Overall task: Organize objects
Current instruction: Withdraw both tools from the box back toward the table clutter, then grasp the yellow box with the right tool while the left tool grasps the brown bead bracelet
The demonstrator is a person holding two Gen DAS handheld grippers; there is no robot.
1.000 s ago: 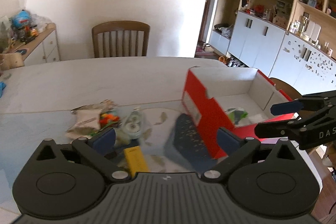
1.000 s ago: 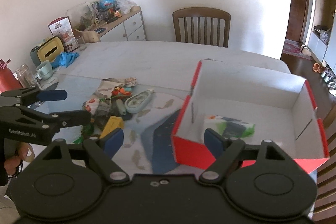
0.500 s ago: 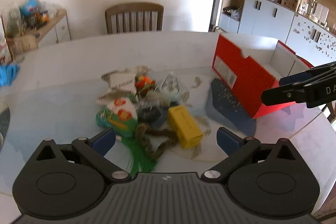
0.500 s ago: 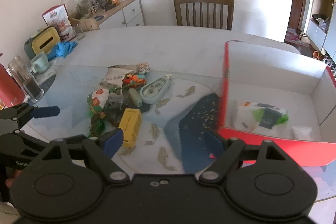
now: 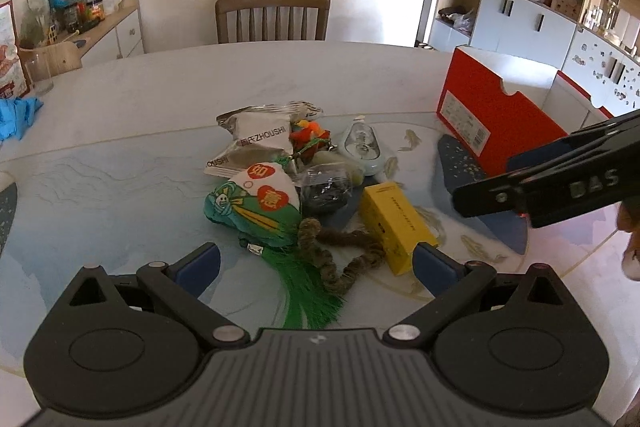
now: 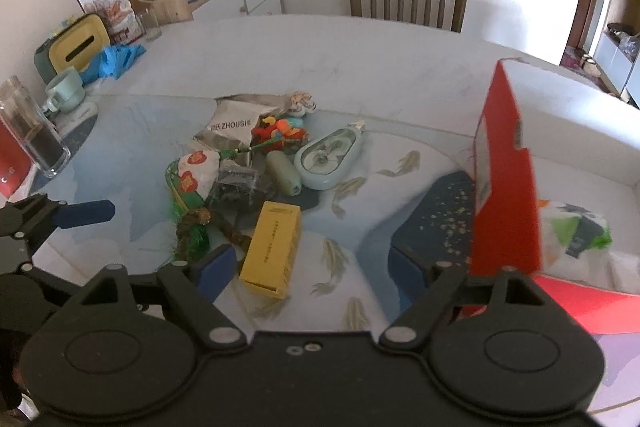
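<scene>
We find the left gripper (image 5: 316,263) with jaws apart and nothing between them, low over the green tassel (image 5: 308,291). The right gripper (image 6: 308,267) is empty, its jaws closing slightly, the yellow box (image 6: 274,247) just ahead. Beyond lies the heap on the desk (image 5: 120,195): braided rope (image 5: 340,259), pouch (image 5: 256,203), snack packet (image 5: 256,139). The red box (image 6: 504,187), already holding a packet, stands to the right. Risk: the tangled tassel and rope could drag neighbours along. Since a second ago, both grippers have swung from the red box down toward the heap.
</scene>
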